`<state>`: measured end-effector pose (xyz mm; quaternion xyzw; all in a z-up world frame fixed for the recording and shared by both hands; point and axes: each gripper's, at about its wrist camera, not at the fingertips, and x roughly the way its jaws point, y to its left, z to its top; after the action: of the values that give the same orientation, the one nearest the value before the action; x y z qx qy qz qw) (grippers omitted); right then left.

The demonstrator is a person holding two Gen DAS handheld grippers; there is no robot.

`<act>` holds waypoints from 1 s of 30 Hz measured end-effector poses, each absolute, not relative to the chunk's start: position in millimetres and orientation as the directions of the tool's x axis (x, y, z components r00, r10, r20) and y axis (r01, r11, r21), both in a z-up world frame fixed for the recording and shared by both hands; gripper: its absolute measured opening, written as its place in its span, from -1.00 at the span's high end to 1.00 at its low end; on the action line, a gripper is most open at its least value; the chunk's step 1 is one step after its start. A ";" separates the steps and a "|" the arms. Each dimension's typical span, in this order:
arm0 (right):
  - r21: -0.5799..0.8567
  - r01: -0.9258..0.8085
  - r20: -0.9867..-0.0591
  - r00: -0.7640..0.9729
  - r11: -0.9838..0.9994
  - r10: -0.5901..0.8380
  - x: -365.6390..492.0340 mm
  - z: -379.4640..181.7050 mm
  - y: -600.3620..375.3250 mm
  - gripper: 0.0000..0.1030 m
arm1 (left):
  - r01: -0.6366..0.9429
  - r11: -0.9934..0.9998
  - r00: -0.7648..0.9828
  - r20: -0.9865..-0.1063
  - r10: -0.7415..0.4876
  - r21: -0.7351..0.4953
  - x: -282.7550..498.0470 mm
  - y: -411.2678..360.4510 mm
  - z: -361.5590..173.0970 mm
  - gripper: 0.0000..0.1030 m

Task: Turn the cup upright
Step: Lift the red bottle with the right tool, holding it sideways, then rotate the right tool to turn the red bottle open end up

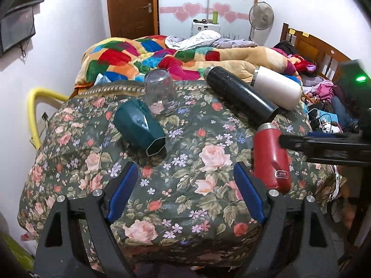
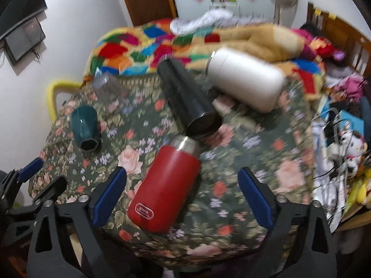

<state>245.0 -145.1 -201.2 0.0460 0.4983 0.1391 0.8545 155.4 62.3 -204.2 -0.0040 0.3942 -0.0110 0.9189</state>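
Observation:
On a floral-covered table (image 1: 185, 197) several cups lie on their sides: a red flask (image 1: 272, 159) (image 2: 165, 187), a black flask (image 1: 241, 95) (image 2: 190, 97), a white flask (image 1: 276, 86) (image 2: 245, 76) and a teal hexagonal cup (image 1: 139, 131) (image 2: 85, 127). A clear glass (image 1: 161, 91) (image 2: 107, 88) stands upside down. My left gripper (image 1: 185, 185) is open and empty above the table's front. My right gripper (image 2: 182, 194) is open, its jaws on either side of the red flask without touching it; it also shows in the left wrist view (image 1: 324, 143).
A bed with a colourful quilt (image 1: 150, 55) lies behind the table. A yellow chair frame (image 1: 34, 115) stands at the left. Clutter with cables and toys (image 2: 343, 139) sits at the right. A wall-mounted screen (image 1: 16, 23) hangs at the upper left.

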 end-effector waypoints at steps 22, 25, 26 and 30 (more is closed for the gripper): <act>0.298 -0.224 -0.893 0.278 0.928 0.354 274.4 -239.8 -122.9 -0.23 | -0.002 1.000 0.708 -0.706 -0.013 -0.021 156.8 66.4 -206.5 -0.63; 0.263 -0.259 -0.870 0.354 0.929 0.344 266.5 -220.5 -121.8 -0.20 | -0.010 1.000 0.714 -0.700 -0.006 -0.019 155.6 66.1 -202.9 -0.63; 0.250 -0.267 -0.863 0.374 0.931 0.339 265.5 -216.0 -121.6 -0.20 | -0.012 1.000 0.718 -0.696 -0.004 -0.018 154.7 65.8 -201.3 -0.63; 0.181 -0.304 -0.826 0.470 0.935 0.312 255.9 -195.4 -117.5 -0.16 | -0.022 1.000 0.726 -0.687 0.004 -0.017 153.2 63.7 -196.2 -0.63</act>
<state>255.9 -117.5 -195.4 0.0041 0.4826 0.1798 0.8572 153.2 63.7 -196.2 -0.0120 0.3699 0.0070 0.9290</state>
